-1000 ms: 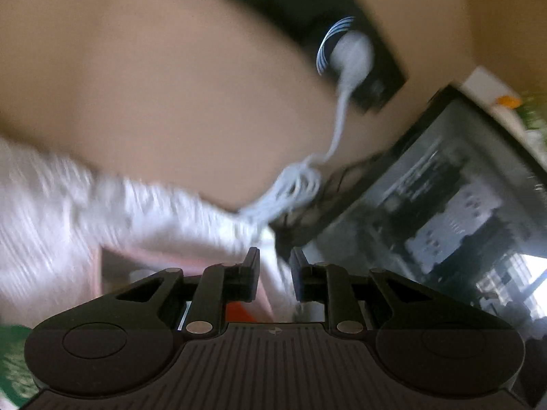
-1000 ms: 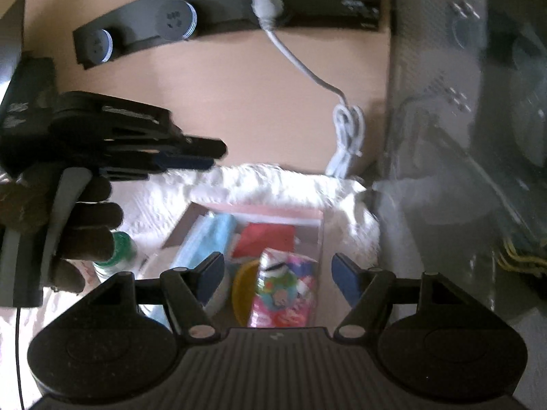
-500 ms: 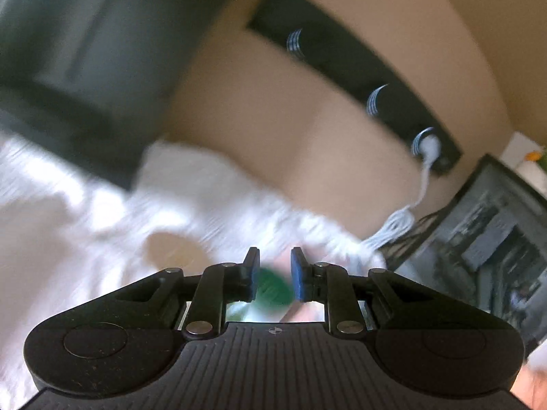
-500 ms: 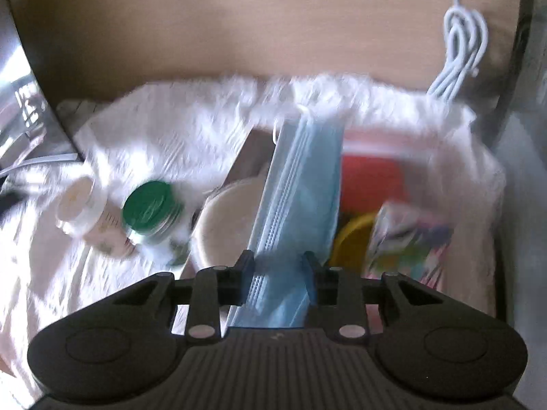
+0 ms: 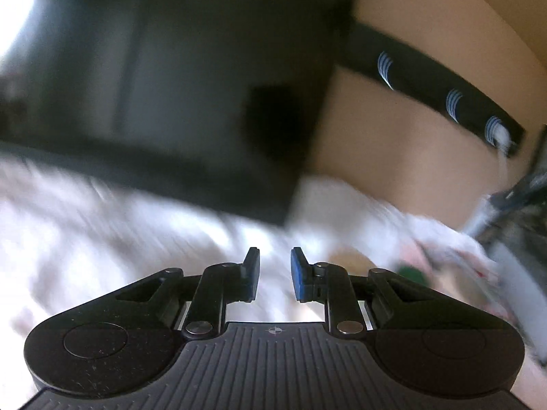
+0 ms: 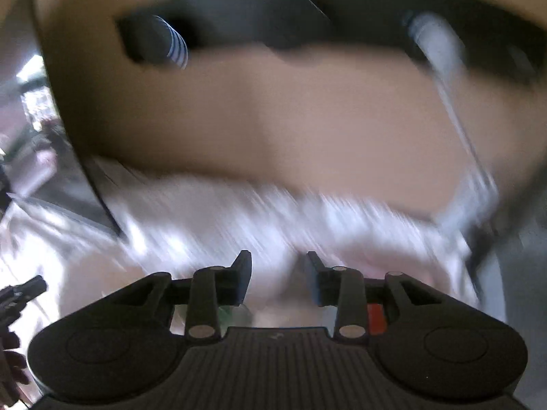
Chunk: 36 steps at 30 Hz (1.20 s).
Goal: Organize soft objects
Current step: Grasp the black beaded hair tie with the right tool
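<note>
Both views are blurred by motion. My left gripper (image 5: 274, 266) has its jaws a little apart with nothing between them, above a white cloth (image 5: 112, 232). A green lid (image 5: 412, 273) and a pale round shape (image 5: 352, 261) show faintly to its right. My right gripper (image 6: 277, 270) also has its jaws partly apart and nothing visible between them, over the white cloth (image 6: 218, 218). A red patch (image 6: 376, 314) and a green patch (image 6: 225, 312) show under its fingers. The blue face mask is not in sight.
A dark monitor (image 5: 154, 95) stands at the back left. A black socket strip (image 5: 437, 89) runs along the tan wall, also seen in the right wrist view (image 6: 307, 24), with a white plug and cable (image 6: 444, 68). The other gripper's tip (image 6: 20, 290) shows at left.
My right gripper was shut on the blue face mask half a second ago; now the mask is out of view and the camera has tilted up toward the wall. My left gripper swung left toward the monitor.
</note>
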### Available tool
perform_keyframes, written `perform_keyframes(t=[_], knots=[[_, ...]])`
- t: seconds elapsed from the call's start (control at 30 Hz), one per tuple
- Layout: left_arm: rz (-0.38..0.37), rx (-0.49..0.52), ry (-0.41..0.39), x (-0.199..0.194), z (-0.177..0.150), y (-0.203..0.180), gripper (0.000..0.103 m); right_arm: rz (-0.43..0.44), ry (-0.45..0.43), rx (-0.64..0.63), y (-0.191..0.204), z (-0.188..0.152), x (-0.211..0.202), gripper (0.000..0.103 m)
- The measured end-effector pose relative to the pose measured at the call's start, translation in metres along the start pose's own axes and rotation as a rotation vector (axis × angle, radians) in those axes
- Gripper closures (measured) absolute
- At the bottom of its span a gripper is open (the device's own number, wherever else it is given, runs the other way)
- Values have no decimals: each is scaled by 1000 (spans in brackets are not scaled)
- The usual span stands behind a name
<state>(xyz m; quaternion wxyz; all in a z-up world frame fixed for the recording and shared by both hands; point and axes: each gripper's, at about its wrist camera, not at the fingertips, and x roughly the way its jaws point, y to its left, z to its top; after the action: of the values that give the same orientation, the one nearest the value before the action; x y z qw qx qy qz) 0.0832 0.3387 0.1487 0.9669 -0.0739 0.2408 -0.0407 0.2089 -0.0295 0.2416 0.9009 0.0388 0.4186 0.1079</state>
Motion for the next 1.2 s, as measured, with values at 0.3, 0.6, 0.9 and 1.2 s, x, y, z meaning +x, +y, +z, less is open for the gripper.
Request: perform_keyframes(t=[0.3, 0.6, 0.9, 1.2], knots=[[-154, 48, 222, 91, 6, 28, 81, 226, 339, 136, 69, 45, 125, 67], [-152, -139, 342, 126, -47, 29, 81, 153, 667, 124, 75, -1, 271, 67], [-149, -163, 281, 79, -62, 18, 81, 80, 746, -28, 114, -9, 300, 75], [-87, -224, 260, 22, -75, 35, 81, 57, 520, -34, 112, 19, 218, 89]])
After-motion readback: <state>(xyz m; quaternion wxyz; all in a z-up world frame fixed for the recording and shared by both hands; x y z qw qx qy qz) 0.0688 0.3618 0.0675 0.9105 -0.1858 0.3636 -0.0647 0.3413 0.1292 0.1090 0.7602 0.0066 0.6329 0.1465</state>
